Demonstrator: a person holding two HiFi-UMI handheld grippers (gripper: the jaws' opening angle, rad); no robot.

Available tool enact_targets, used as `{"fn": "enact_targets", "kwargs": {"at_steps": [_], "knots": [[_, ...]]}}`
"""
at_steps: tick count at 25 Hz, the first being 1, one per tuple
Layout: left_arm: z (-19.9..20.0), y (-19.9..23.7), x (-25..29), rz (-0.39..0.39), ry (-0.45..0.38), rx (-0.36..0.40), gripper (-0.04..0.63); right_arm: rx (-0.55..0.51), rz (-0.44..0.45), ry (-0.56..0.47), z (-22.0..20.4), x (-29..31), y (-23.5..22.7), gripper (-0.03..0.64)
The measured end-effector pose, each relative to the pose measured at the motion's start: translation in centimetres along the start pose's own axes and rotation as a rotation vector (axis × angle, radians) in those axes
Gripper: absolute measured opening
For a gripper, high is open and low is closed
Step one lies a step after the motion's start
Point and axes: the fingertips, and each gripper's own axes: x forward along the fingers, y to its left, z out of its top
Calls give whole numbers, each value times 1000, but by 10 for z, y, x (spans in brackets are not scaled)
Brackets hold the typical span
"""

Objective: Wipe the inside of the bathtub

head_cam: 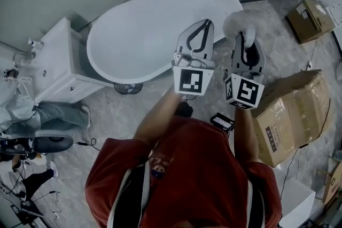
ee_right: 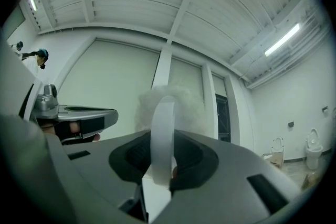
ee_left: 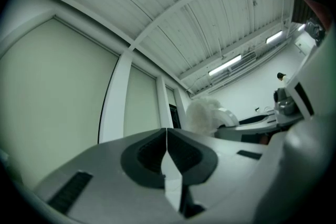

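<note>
Item: duster (head_cam: pixel 234 22), a fluffy white head on a flat white loop (ee_right: pixel 161 131).
Place of duster: head just past the tips of the right fingers; loop between them.
Right gripper (ee_right: pixel 160 140): fingers clamped on the loop, which stands edge-on in the gap; fluff rises behind it.
Left gripper (ee_left: pixel 166 132): fingers together, tips touching, nothing between them; the duster shows beyond them to their right.
Tub (head_cam: pixel 123 45): white oval, bare inside, below and beyond both pairs of fingers, well apart from them.
Attitude: both grippers raised side by side, near each other, fingers tilted up towards the ceiling.
Handling, head: likely very light and soft; it should flatten under slight pressure and follow the tub's curve, and it will give little feel of contact.
Handling, loop: looks thin and somewhat stiff; it may twist or slide between the fingers under sideways drag.
Hold: on the loop close to the fluff, as now; a grip on the fluff itself would probably slip.
Tub wall: looks smooth and hard, so probably slippery; long, light strokes should suit it.
Stage: judged as before the first stroke; the duster is not yet in the tub.
Also present: box (head_cam: pixel 288 109), to the right of the right fingers, on the floor.
</note>
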Motion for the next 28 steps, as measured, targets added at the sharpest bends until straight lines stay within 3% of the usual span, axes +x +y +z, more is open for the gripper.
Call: {"fn": "enact_targets", "kwargs": {"at_steps": [14, 18, 26, 28], "knots": [[-70, 120, 110, 117, 39, -17, 15, 3, 69, 45, -42, 176, 25, 92], [-89, 133, 135, 142, 59, -4, 15, 15, 89, 64, -59, 209, 19, 92], [-129, 141, 206, 250, 77, 133, 15, 33, 215, 96, -114, 294, -16, 92], [-143, 138, 228, 305, 86, 94, 15, 39, 255, 109, -128, 316, -33, 92]]}}
